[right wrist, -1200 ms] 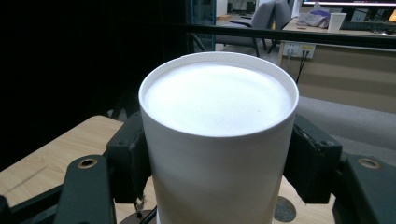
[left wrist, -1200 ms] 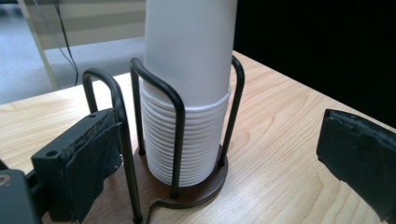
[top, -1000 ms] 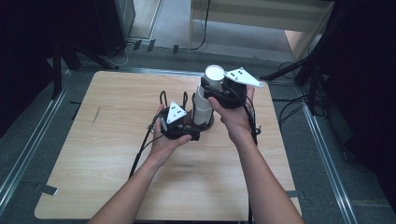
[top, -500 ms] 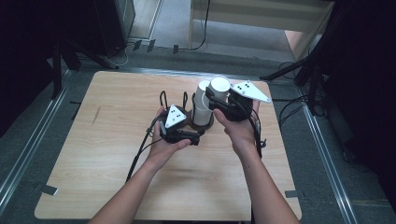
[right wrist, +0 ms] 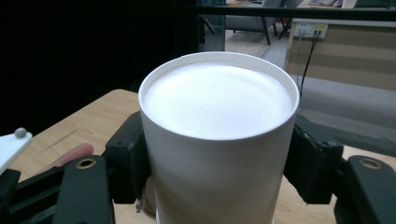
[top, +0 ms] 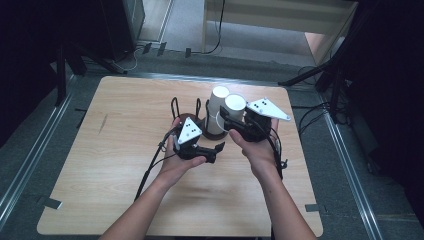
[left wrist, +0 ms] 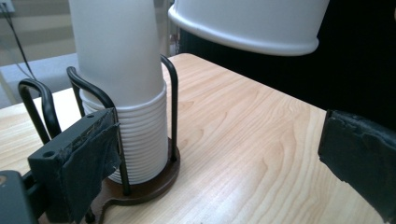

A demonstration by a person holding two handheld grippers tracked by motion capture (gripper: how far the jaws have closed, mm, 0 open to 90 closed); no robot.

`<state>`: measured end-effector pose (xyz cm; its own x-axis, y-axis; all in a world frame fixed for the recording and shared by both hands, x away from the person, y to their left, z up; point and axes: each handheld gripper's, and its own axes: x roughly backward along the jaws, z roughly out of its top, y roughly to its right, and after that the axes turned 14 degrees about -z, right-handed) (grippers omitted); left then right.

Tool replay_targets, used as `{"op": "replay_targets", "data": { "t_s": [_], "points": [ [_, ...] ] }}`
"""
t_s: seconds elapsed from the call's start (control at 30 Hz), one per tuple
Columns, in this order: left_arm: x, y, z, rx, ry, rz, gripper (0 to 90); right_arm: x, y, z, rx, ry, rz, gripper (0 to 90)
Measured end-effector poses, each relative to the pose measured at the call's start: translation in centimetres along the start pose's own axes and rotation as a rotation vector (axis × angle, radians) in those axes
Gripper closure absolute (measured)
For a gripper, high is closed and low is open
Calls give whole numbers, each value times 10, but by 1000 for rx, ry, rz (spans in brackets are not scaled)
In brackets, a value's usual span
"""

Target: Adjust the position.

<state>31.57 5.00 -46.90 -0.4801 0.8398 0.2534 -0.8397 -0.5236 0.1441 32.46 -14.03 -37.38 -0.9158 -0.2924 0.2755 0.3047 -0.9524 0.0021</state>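
cups crowd the middle of a light wooden table (top: 115, 165), where a person works with two handheld grippers. right gripper (top: 231, 123) is clamped on a single white paper cup (right wrist: 219, 135), bottom up, its black pads pressed against both sides of the wall; in the high view that cup (top: 235, 106) hangs just beside the top of the stack. stack of white cups (left wrist: 122, 93), also upside down, stands in a black wire holder (left wrist: 140, 186) on a round brown base, its lower part ribbed with many nested rims too close together to count. left gripper (top: 216, 150) sits low at the foot of the holder with its jaws wide apart and nothing between them; one taped pad (left wrist: 95, 163) lies just beside a wire upright, whether touching it cannot be told, while the other is well apart over bare wood. from the left gripper view the held cup's rim (left wrist: 247, 23) cuts in overhead and the stack's top runs out of the picture. two forearms enter from the near edge; cables trail from both grippers. beyond the table, a grey floor (top: 185, 30), a pale desk (top: 280, 15) and dark stands, much of it lost in shadow. two wire loops (top: 185, 106) rise on the holder's left side.
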Motion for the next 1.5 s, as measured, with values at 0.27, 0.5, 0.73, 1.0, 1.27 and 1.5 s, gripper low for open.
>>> {"op": "replay_targets", "data": {
  "t_s": [0.27, 0.5, 0.73, 1.0, 1.27, 1.5],
  "points": [
    [3, 8, -3, -14, 2, -44, 0, 4, -3, -11, -5, -23, 18, 321],
    [7, 13, -8, -19, 2, -56, 0, 12, -10, -20, -4, -36, 51, 320],
    [10, 19, -7, -37, 17, -72, 0, 18, -12, -28, -6, -44, 61, 320],
    [8, 19, -7, -65, -3, -76, 0, 22, -16, -32, -5, -57, 92, 319],
    [7, 21, -8, -88, -1, -77, 86, 24, -21, -37, -16, -80, 127, 318],
    [9, 23, -9, -115, -8, -72, 167, 25, -24, -39, -15, -78, 129, 306]
  ]
}}
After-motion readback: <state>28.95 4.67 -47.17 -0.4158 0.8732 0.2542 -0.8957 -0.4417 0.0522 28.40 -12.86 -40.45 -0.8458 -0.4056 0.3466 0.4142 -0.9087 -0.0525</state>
